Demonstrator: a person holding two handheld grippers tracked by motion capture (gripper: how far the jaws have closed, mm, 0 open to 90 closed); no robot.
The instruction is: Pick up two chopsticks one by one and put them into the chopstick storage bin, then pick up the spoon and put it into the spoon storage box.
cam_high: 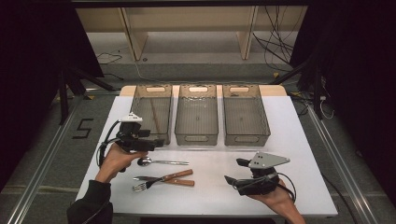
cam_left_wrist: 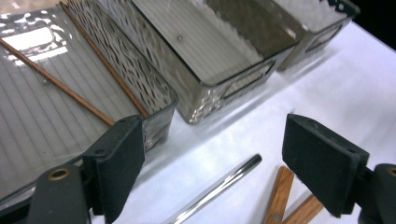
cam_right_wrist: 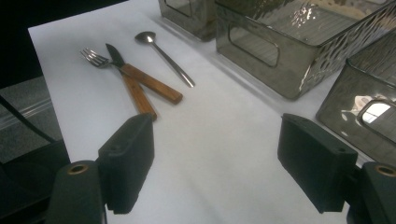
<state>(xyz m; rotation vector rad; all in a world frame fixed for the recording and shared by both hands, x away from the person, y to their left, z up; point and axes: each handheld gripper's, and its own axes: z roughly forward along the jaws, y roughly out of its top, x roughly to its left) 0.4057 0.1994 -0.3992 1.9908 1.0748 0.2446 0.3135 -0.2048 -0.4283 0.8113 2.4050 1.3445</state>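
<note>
A steel spoon [cam_high: 163,162] lies on the white table, with a wooden-handled fork [cam_high: 144,185] and knife [cam_high: 175,176] crossed just in front of it. My left gripper [cam_high: 154,143] hovers over the spoon's bowl end, by the front of the left bin [cam_high: 134,105], its jaws open and empty. Seen from that gripper [cam_left_wrist: 215,140], the spoon handle [cam_left_wrist: 219,186] and the wooden handles [cam_left_wrist: 280,191] lie below the jaws. Two chopsticks [cam_left_wrist: 60,84] rest in the left bin. My right gripper [cam_high: 233,170] sits low at the front right, open with nothing in it [cam_right_wrist: 215,154].
Three smoky plastic bins stand in a row at the back: the left one, a middle bin [cam_high: 196,137] and a right bin [cam_high: 246,138], both bare inside. White tabletop [cam_high: 210,186] lies between the cutlery and my right gripper.
</note>
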